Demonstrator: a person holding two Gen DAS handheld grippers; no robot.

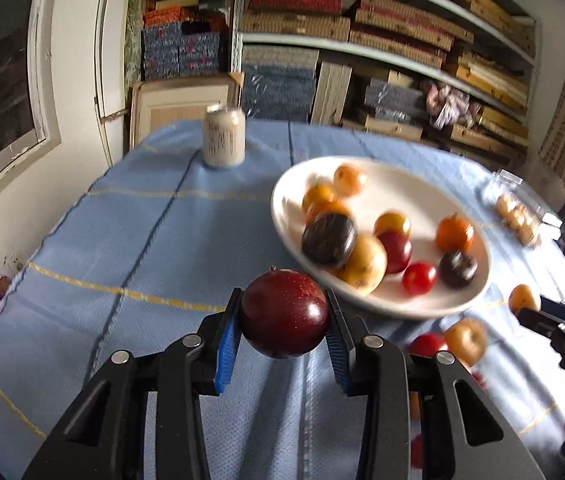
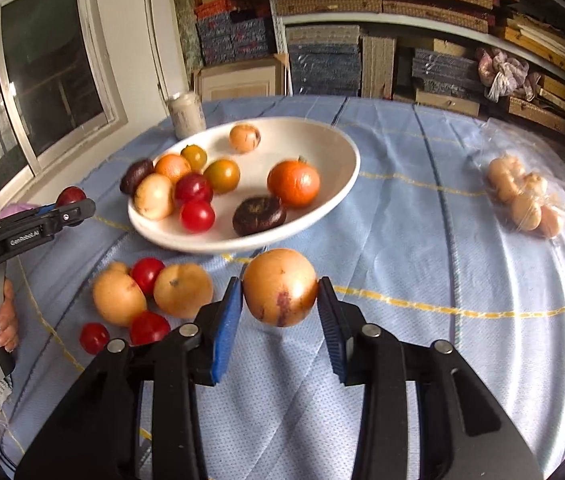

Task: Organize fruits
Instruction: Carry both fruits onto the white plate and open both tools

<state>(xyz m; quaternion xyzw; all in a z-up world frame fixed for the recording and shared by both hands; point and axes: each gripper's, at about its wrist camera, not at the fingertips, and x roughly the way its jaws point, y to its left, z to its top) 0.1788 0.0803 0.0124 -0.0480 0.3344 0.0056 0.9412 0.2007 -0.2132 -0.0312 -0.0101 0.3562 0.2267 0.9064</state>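
Your left tool [image 1: 284, 320] is clamped on a dark red, glossy round plum [image 1: 285, 314]; both blue pads press its sides, and it sits clear of the cloth, just in front of the white oval ceramic bowl [image 1: 458, 300]. Your right tool [image 2: 279, 300] is closed on a yellow-orange round fruit with a purple blotch [image 2: 279, 286], pads tight on both sides, also just at the bowl's near rim.

No free gap shows at either tool; each is only as wide as the fruit it grips.

The bowl sits on the counter covered by a light blue checked cloth [image 2: 422, 240]. Inside it are a bright orange mandarin [image 2: 293, 182], two dark purple wrinkled fruits, red and yellow cherry tomatoes, and a couple of pale yellow fruits.

Left of the bowl's near rim, loose on the cloth, two yellow-orange fruits [image 2: 182, 290] lie touching, with three small red tomatoes [image 2: 149, 328] among them.

Right of the bowl, well apart from it, is a clear plastic bag of pale round fruits [image 2: 526, 200]. Behind the bowl to its left stands a white drink can [image 1: 224, 136], upright.
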